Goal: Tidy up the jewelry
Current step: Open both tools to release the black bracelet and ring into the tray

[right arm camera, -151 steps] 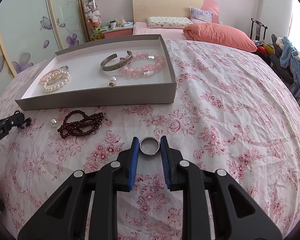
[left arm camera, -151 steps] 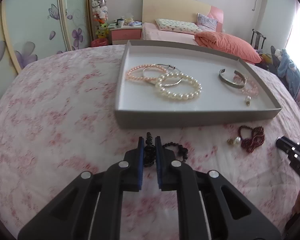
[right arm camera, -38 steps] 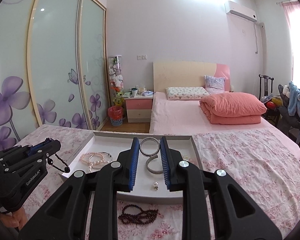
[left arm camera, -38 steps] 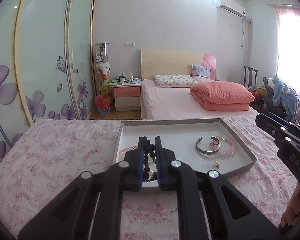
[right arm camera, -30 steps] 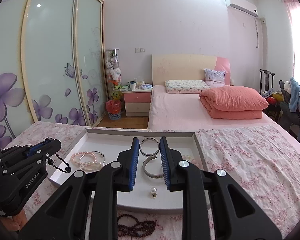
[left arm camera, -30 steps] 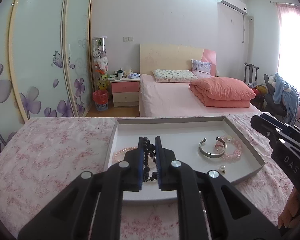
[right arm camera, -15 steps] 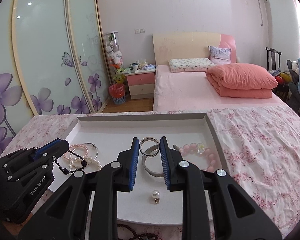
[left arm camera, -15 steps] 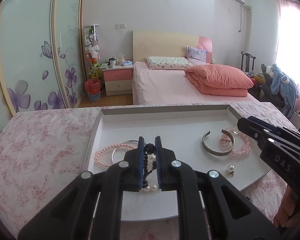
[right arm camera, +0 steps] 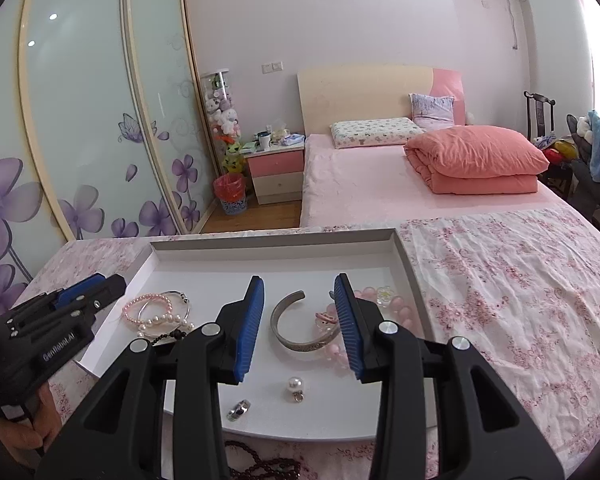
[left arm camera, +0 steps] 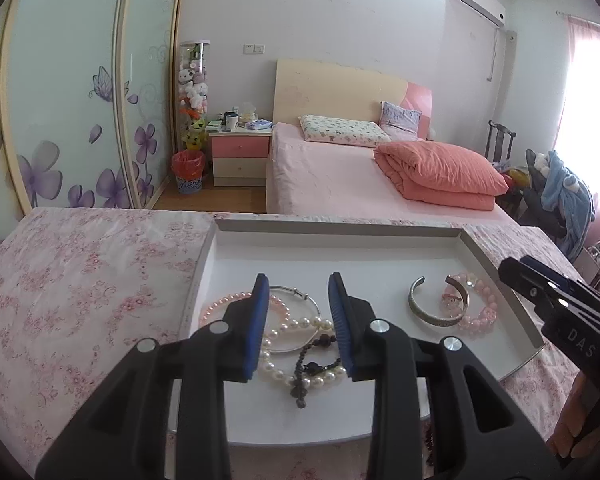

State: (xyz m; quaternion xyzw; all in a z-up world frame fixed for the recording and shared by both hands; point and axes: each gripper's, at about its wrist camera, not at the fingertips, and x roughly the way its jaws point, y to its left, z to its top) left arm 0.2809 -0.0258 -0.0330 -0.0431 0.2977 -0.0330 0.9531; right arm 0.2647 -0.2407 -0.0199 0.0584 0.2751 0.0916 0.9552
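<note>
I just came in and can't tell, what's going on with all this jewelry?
Someone with a handheld gripper in each hand is sorting jewelry into a grey tray on a floral cloth. Both the left gripper and the right gripper hang over the tray, jaws open and empty. A black bead bracelet lies across the pearls and a ring sits near the front edge. A dark red bead strand lies on the cloth outside the tray.

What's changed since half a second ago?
Both grippers opened: the left gripper dropped the black bead bracelet onto the pearls in the tray; the right gripper let the ring fall near the tray's front. The cuff and pendant stayed put.
</note>
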